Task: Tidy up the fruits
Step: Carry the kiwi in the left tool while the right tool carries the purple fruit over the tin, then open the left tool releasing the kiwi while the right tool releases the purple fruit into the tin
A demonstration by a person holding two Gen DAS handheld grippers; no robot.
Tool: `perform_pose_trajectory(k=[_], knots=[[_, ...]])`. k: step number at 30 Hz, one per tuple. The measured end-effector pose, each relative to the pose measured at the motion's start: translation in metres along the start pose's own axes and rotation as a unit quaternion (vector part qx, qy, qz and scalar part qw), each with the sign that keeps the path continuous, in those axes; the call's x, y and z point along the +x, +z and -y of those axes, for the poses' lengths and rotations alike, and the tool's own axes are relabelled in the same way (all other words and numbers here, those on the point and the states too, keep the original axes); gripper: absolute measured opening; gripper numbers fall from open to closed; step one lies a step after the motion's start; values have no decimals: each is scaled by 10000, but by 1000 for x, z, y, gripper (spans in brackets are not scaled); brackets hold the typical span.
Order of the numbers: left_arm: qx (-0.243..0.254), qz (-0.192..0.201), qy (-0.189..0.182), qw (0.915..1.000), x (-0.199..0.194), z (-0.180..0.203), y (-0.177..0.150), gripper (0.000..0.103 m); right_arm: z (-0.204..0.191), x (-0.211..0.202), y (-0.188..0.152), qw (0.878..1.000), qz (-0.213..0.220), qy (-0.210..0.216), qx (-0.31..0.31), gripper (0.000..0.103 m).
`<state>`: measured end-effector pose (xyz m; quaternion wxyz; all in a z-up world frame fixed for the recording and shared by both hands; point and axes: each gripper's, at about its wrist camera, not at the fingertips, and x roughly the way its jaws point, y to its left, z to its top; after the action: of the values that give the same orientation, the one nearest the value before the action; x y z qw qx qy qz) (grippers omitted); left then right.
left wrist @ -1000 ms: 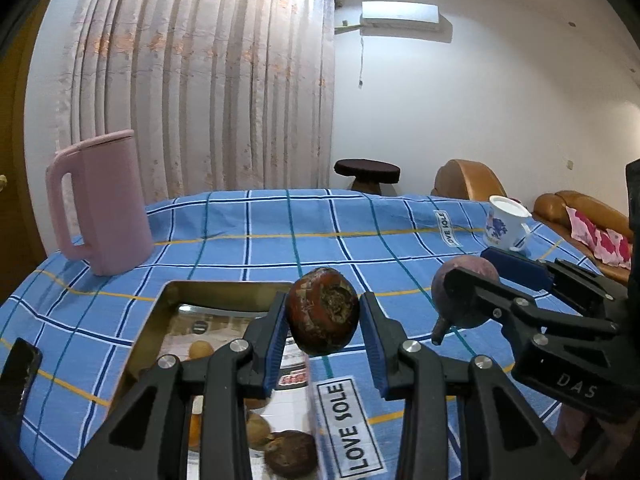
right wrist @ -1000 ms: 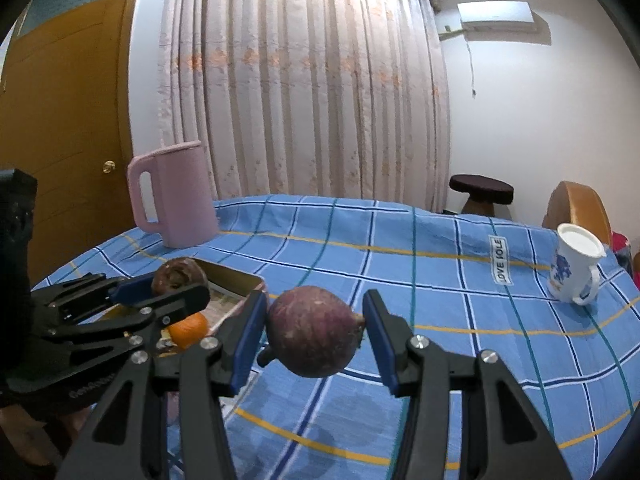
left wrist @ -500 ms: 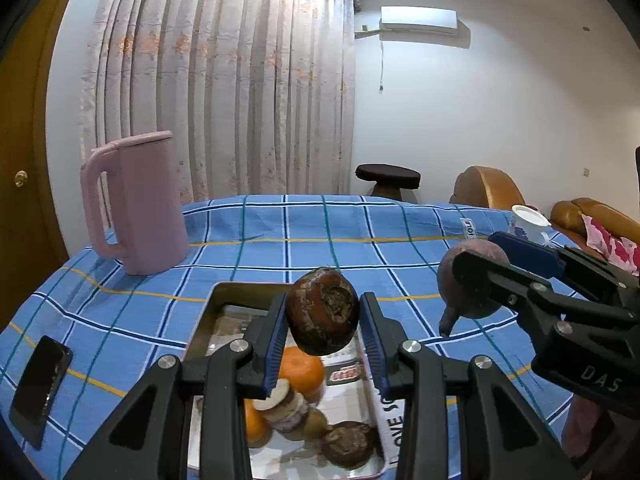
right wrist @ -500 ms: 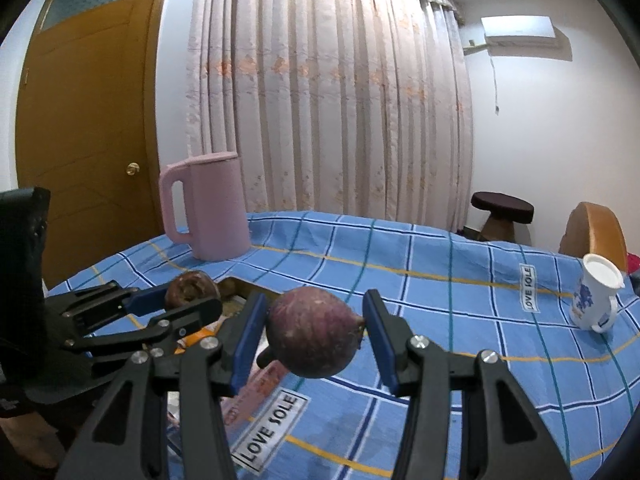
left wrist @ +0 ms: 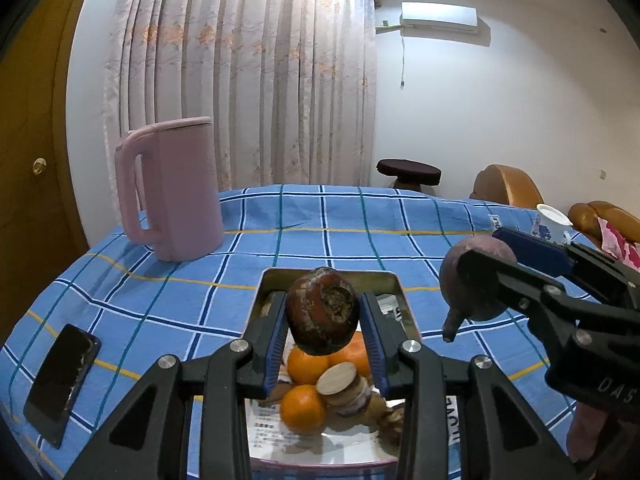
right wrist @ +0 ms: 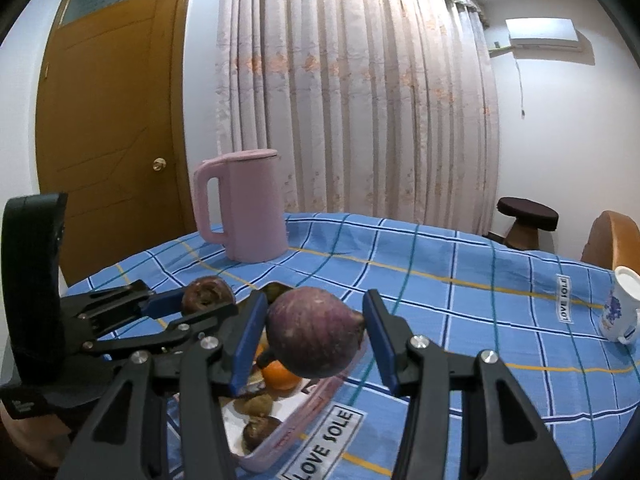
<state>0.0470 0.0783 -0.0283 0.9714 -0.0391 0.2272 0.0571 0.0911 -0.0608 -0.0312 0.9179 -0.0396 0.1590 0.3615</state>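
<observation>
The left gripper (left wrist: pixel 322 354) clamps a brown fruit (left wrist: pixel 322 310); a second ago it hung over the tray's (left wrist: pixel 394 280) edge, now it is squarely above the oranges (left wrist: pixel 308 364) inside. The right gripper (right wrist: pixel 316 344) holds a purple fruit (right wrist: pixel 314 330) and has swung over the tray's right rim. Both look ready to lower and release. Beyond, a jug (left wrist: pixel 172 188) stands on the desk (left wrist: pixel 320 216).

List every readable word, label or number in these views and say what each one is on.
"LOVE SOLE": white label on the blue checked tablecloth, beside the tray.
"LOVE SOLE": second label on the cloth, near the white mug.
"DAS": right gripper body, left wrist view.
Printed sheet in the tray: too small to read.
</observation>
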Motion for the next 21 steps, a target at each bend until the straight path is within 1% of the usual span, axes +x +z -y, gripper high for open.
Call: perform_pose_trajectory(k=[9,21], knots=[[-147,-123,142,9997,0,-29,-9,38,-15,17,-7,9997,-163,172,-31,53],[-197,-318,61,9993,4,-35,-19,38,-26,38,-21,9985,-456,306,-35,53]])
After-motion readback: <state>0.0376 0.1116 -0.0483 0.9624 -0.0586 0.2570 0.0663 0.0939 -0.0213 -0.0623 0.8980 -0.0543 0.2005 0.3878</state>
